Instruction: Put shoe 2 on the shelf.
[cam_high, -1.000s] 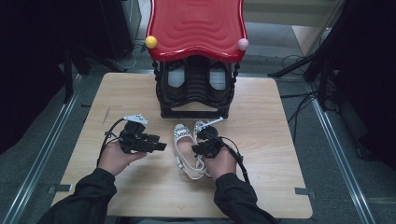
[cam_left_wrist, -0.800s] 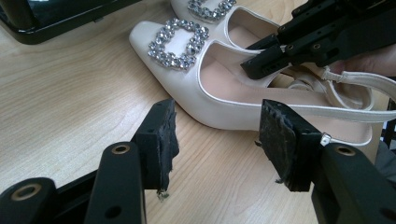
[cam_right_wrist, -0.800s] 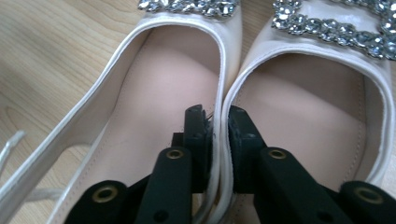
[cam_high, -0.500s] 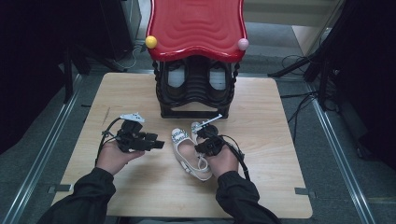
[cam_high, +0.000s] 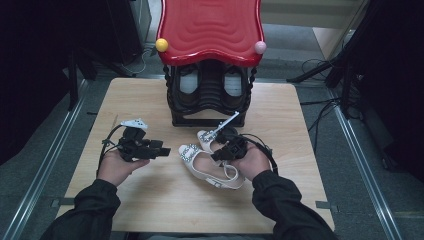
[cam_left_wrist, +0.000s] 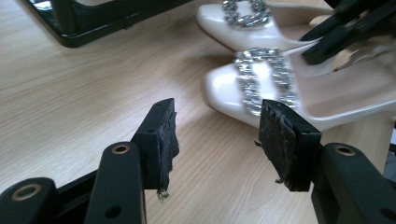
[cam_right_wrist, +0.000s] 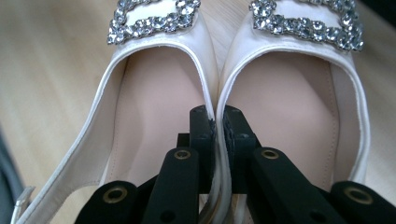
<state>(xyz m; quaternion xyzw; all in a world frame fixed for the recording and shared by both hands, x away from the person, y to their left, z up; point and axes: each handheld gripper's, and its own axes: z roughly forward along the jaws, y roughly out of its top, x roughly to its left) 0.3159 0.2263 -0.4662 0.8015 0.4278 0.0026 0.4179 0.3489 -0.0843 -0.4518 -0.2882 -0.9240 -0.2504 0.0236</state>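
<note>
Two white slingback shoes with rhinestone buckles lie side by side on the wooden table, the near shoe (cam_high: 200, 162) and the far shoe (cam_high: 206, 136). My right gripper (cam_right_wrist: 218, 116) has just been closing and is shut on the touching inner side walls of the left shoe (cam_right_wrist: 154, 93) and the right shoe (cam_right_wrist: 289, 93), pinching them together. In the high view the right gripper (cam_high: 220, 154) sits over the pair. My left gripper (cam_left_wrist: 217, 126) is open with nothing between its pads, just short of the near shoe's toe (cam_left_wrist: 261, 88); from above, the left gripper (cam_high: 165, 149) points at the shoes.
A black shoe rack (cam_high: 210, 107) with a wavy red top (cam_high: 210, 30) stands at the table's far middle, with dark shoes inside it. Its base (cam_left_wrist: 84, 23) lies beyond the left gripper. Bare table (cam_high: 150, 200) spreads in front of both hands.
The right hand has shifted slightly upward with the shoes pinched in its gripper. The left hand has stayed where it was, jaws just as wide.
</note>
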